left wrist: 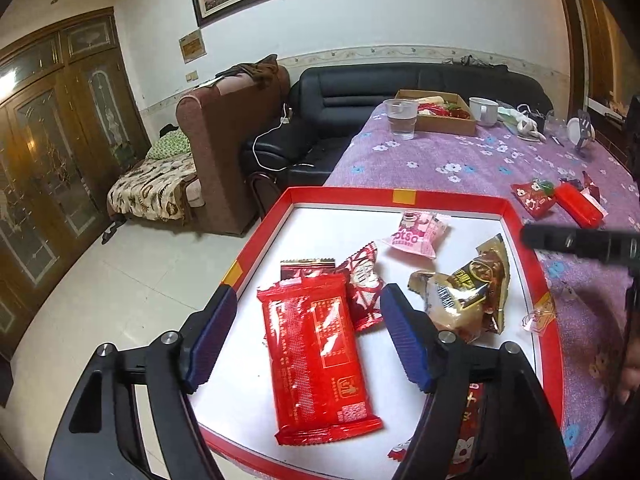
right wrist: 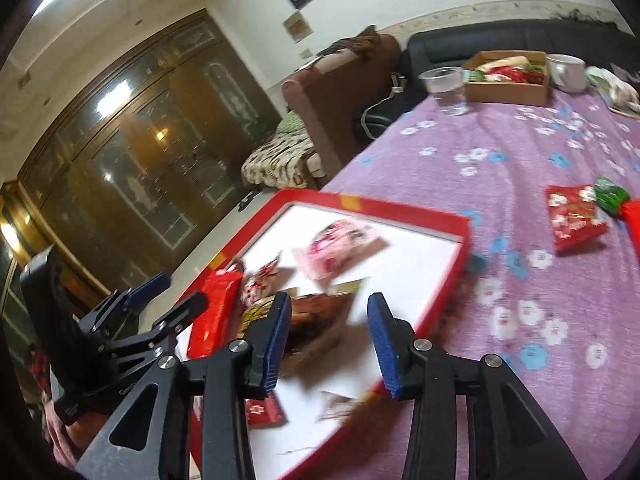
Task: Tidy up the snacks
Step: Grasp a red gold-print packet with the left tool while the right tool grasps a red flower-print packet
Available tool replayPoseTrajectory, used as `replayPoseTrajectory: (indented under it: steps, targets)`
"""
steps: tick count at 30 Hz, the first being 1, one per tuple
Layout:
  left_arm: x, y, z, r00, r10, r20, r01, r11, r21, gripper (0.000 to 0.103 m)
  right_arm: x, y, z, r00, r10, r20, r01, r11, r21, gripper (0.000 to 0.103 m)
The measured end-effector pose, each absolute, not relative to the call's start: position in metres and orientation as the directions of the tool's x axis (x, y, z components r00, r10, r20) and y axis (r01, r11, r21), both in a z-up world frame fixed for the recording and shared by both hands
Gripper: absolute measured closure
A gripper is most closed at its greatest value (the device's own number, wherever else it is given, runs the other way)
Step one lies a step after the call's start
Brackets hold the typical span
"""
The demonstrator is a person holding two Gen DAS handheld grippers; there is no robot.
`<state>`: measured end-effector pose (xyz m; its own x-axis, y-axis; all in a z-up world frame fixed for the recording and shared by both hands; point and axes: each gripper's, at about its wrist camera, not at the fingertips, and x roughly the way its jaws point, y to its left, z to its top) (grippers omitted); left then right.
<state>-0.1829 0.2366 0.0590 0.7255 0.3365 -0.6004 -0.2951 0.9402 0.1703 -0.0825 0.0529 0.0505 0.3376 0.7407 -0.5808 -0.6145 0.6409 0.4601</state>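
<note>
A red-rimmed tray point(left wrist: 448, 197) with a white floor lies on the purple table and holds several snacks. A long red packet point(left wrist: 316, 356) lies in it between my left gripper's point(left wrist: 306, 322) open fingers, which hover just above it. Beside it are a small red-and-white packet point(left wrist: 364, 288), a pink packet point(left wrist: 418, 232) and a gold-brown packet point(left wrist: 468, 292). My right gripper point(right wrist: 330, 320) is open and empty above the tray point(right wrist: 460, 240), over the gold-brown packet point(right wrist: 316, 320). A red snack bag point(right wrist: 574, 216) and a green candy point(right wrist: 610, 194) lie on the cloth to the right.
At the table's far end stand a clear plastic cup point(left wrist: 401, 118), a cardboard box of food point(left wrist: 444, 114) and a white mug point(left wrist: 484, 110). A red box point(left wrist: 580, 204) lies by the loose snacks. A black sofa point(left wrist: 360, 92) and a brown armchair point(left wrist: 224, 136) stand beyond.
</note>
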Motion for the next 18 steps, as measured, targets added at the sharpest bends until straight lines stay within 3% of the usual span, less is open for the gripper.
replayPoseTrajectory:
  steps: [6, 14, 18]
  targets:
    - [-0.174, 0.221, 0.062, 0.733, 0.325, -0.597, -0.257, 0.946, 0.199, 0.029, -0.048, -0.004, 0.059, 0.439, 0.675, -0.592, -0.486, 0.733, 0.476, 0.054]
    - [-0.157, 0.181, 0.076, 0.765, 0.278, -0.581, -0.162, 0.956, 0.244, 0.029, 0.023, -0.134, 0.064, 0.609, 0.457, -0.648, -0.166, 0.873, 0.460, 0.049]
    - [-0.141, 0.149, 0.090, 0.790, 0.192, -0.582, -0.061, 0.970, 0.237, 0.028, 0.055, -0.199, 0.050, 0.630, 0.432, -0.645, 0.018, 0.822, 0.569, 0.049]
